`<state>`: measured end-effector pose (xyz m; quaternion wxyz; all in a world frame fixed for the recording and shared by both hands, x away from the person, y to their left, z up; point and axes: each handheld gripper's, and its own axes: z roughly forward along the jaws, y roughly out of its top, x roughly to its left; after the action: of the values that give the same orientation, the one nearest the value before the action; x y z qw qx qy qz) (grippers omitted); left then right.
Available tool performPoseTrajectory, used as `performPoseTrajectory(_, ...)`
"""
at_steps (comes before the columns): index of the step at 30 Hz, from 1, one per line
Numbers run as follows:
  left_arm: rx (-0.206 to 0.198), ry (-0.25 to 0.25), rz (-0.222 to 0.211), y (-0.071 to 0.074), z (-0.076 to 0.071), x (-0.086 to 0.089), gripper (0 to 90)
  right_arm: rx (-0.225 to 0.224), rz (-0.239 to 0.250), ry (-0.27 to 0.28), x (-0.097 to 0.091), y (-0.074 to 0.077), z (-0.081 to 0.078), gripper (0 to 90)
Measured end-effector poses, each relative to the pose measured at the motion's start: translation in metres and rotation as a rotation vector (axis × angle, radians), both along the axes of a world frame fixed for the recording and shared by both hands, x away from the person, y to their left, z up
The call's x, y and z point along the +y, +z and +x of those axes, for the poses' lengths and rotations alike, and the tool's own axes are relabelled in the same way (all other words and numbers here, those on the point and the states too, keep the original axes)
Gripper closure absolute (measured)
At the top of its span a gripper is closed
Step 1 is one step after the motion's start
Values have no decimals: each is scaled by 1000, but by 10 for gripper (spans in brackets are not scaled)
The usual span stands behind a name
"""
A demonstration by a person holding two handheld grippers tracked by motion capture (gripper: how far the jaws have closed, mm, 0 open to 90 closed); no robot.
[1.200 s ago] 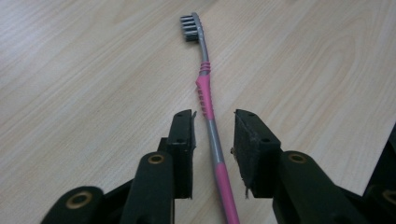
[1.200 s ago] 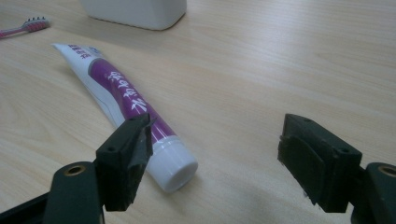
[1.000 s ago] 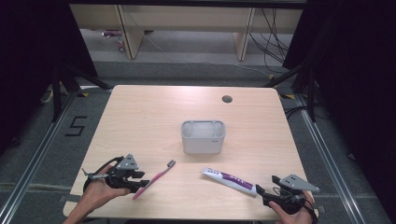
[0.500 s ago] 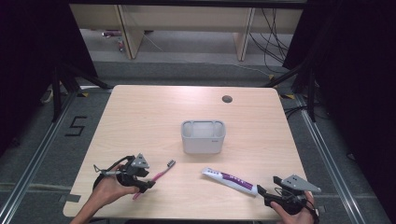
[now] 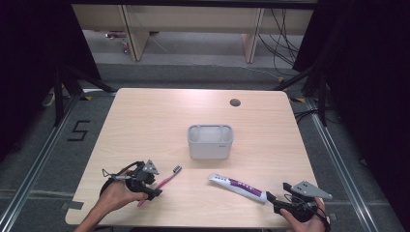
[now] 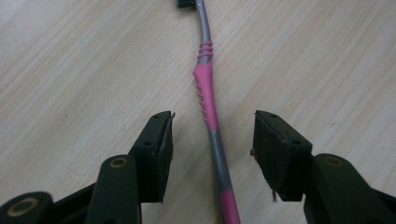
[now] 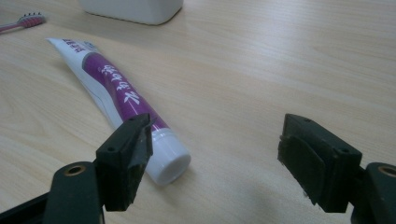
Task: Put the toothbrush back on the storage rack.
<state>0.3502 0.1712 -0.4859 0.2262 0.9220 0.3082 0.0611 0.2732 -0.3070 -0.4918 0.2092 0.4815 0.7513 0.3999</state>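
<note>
The job in hand looks like tidying a toothbrush (image 5: 164, 181) and a tube of toothpaste (image 5: 239, 187) into the grey holder (image 5: 210, 141) that stands upright near the middle of the table (image 5: 145, 116), and by the look of things it has barely begun: both items lie flat on the wood near the front edge, well apart from the holder, and nothing can be seen standing in it. The left gripper (image 5: 153, 191) is at the near left, its jaws spread on either side of the toothbrush handle; they have just been opening, and in the left gripper view the pads (image 6: 161, 149) stand clear of the handle (image 6: 208, 109), so the brush is straddled but not gripped. The right gripper (image 5: 269, 196) sits at the near right with its jaws wide apart, the tube's white cap (image 7: 170, 161) just beside one jaw and untouched. Closing on each item, lifting it and setting it in the holder all seem to remain.
</note>
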Motion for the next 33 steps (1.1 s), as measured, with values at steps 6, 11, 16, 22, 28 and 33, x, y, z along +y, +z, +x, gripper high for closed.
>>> performPoseTrajectory(6,23,-1,17,1,4,-3,485,15,23,-18,0,0,-1,263)
performPoseTrajectory(11,18,-5,31,0,7,-7,521,-2,3,0,0,1,0,263)
performPoseTrajectory(16,29,-36,81,3,13,-15,579,-4,6,-2,1,0,0,263)
performPoseTrajectory(22,47,-49,157,5,13,-27,639,-1,4,2,-1,0,0,263)
performPoseTrajectory(28,59,-53,188,3,18,-28,702,0,8,4,0,1,0,263)
performPoseTrajectory(33,78,-64,201,4,22,-30,732,-8,5,0,-1,0,0,263)
